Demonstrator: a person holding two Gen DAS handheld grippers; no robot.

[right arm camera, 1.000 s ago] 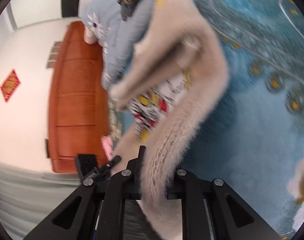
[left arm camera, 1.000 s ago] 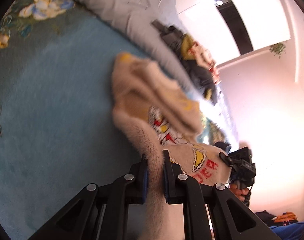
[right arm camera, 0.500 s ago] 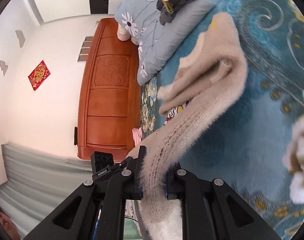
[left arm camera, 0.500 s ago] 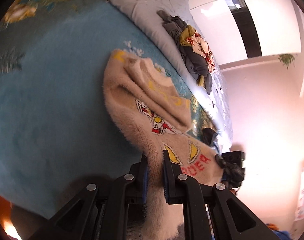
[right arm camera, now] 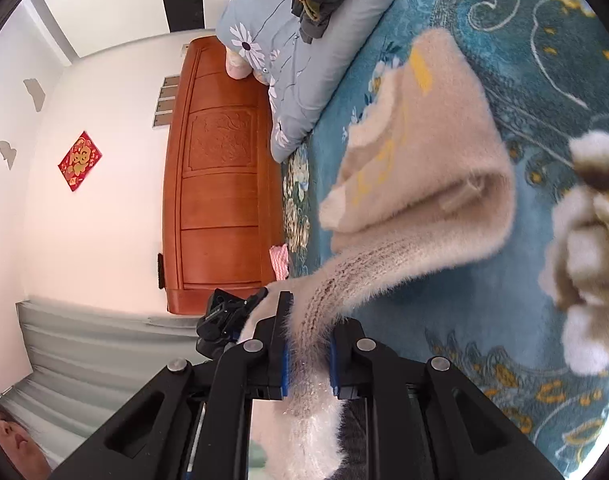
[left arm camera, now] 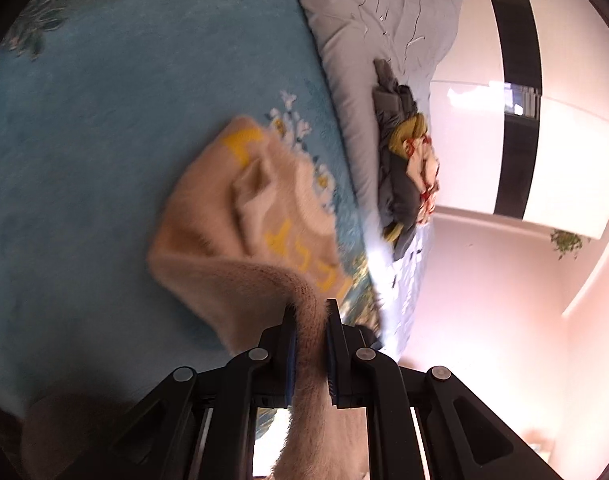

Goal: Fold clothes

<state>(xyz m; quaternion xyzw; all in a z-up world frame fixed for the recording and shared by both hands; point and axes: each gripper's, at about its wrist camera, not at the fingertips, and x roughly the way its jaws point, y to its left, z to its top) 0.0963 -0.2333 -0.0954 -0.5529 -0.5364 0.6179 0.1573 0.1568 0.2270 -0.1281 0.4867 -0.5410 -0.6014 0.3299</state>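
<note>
surface: bed [right arm camera: 444,304] covered by blue floral blanket [left arm camera: 104,128] | ahead of gripper fingers: beige fuzzy sweater [right arm camera: 432,152], folded end resting on blanket | beyond sweater: grey flowered quilt [left arm camera: 368,32] along far edge | on quilt: dark clothes pile [left arm camera: 400,168]

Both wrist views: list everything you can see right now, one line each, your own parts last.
sweater: one, beige fuzzy knit with yellow letters, partly folded on the blanket, its near end lifted into both grippers
blanket: one, blue with floral pattern, covers the bed
quilt: one, grey with daisies, along the blanket's far edge
clothes pile: one, dark grey and yellow, on the quilt
headboard: one, orange-brown wood, against the wall
wall decoration: one, red diamond, on the white wall
left gripper: black, shut on the sweater
right gripper: black, sweater between its fingers
</note>
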